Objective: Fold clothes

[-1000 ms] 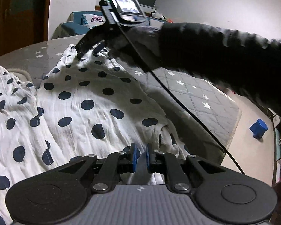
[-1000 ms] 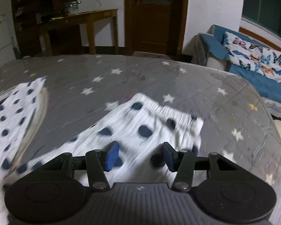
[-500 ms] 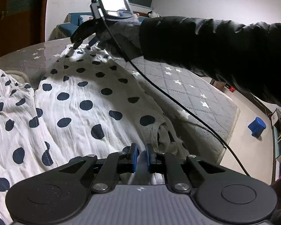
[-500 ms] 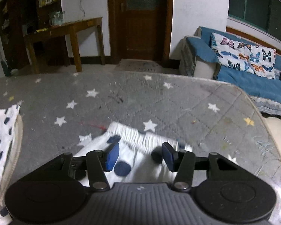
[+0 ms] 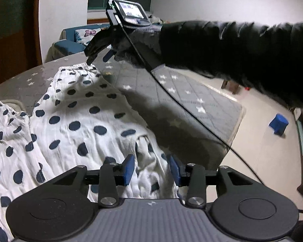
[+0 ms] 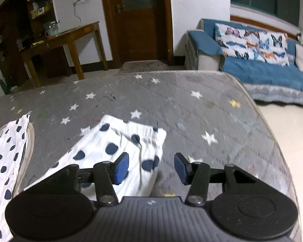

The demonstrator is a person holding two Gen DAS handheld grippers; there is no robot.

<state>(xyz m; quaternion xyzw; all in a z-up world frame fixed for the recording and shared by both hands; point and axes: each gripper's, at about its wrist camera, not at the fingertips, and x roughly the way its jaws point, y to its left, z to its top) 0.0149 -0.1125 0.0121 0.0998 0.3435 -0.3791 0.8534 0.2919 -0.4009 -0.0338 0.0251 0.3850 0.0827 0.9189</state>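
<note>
Both claws have parted since half a second ago: the left claw (image 5: 151,169), then pinched on cloth, now stands wide, and the right claw (image 6: 151,168) has lifted off the waistband.

Far left: a second run of dotted cloth (image 6: 4,161), draped over a pale edge.

Centre: white crinkled cotton garment with navy polka dots (image 5: 80,121), spread flat on the grey star-print quilted bed (image 5: 181,92), elastic waistband at the far end and a rumpled hem between the left claw's blue pads.

Right: the right claw, wide and holding nothing, hovers just above the waistband corner; a black sleeve (image 5: 232,46) sits behind it.

Step, by judgement: garment released after being laid out or folded over. Next move calls for a fresh grip on an edge.
</note>
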